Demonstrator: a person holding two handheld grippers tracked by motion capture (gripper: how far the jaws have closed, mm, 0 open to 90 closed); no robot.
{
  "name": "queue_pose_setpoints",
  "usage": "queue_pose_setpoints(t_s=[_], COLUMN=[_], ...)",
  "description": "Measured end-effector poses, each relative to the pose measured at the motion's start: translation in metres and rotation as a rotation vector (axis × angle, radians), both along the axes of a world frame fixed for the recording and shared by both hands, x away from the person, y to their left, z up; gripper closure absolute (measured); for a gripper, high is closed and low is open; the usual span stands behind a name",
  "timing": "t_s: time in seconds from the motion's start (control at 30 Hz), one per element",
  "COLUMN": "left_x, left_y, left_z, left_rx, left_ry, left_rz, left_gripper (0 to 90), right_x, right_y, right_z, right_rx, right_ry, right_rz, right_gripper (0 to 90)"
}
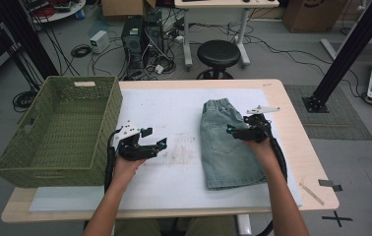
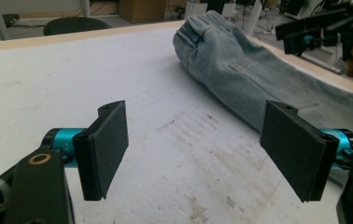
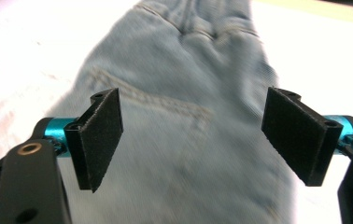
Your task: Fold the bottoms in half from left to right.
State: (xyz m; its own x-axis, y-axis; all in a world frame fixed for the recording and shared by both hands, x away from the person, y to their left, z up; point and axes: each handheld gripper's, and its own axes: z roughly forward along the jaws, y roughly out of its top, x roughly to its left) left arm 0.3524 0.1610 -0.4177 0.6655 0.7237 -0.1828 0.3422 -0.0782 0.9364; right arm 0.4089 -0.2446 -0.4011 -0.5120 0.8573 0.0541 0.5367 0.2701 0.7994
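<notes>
A folded pair of light-blue denim shorts (image 1: 226, 147) lies flat on the white mat (image 1: 174, 108), right of centre, waistband towards the far edge. My right gripper (image 1: 237, 126) hovers open over the shorts' right half; in the right gripper view its jaws (image 3: 193, 128) stand wide apart above the denim (image 3: 174, 70) near a pocket seam. My left gripper (image 1: 155, 138) is open over bare mat, left of the shorts. In the left gripper view it (image 2: 195, 137) holds nothing, the shorts (image 2: 240, 70) lie ahead to the right, and the right gripper (image 2: 314, 30) shows at the top right.
A large green woven basket (image 1: 61, 130), with nothing inside, stands at the table's left edge. A wooden stick (image 1: 312, 193) lies near the front right corner. Beyond the far edge stand a black stool (image 1: 218, 54), a computer tower and cables on the floor.
</notes>
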Motion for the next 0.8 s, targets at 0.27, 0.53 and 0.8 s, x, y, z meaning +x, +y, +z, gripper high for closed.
queue_pose_setpoints(t_s=[0.27,0.53,0.8], left_x=[-0.002,-0.003,-0.003], left_y=[-0.002,-0.004,-0.002], left_z=[0.002,0.004,0.004], left_rx=[-0.014,-0.020,-0.028], left_ry=[-0.017,-0.032,-0.032], left_rz=[0.009,0.010,0.016], left_gripper=[23.8,23.8,23.8], right_x=[-0.041,-0.068,-0.079], right_y=[-0.039,-0.058,-0.067], right_z=[-0.006,-0.009,-0.005], right_rx=[-0.019,-0.018,-0.002], right_ry=[-0.036,-0.067,-0.076], right_rz=[-0.025,-0.045,-0.066], right_gripper=[20.9,20.9,20.9])
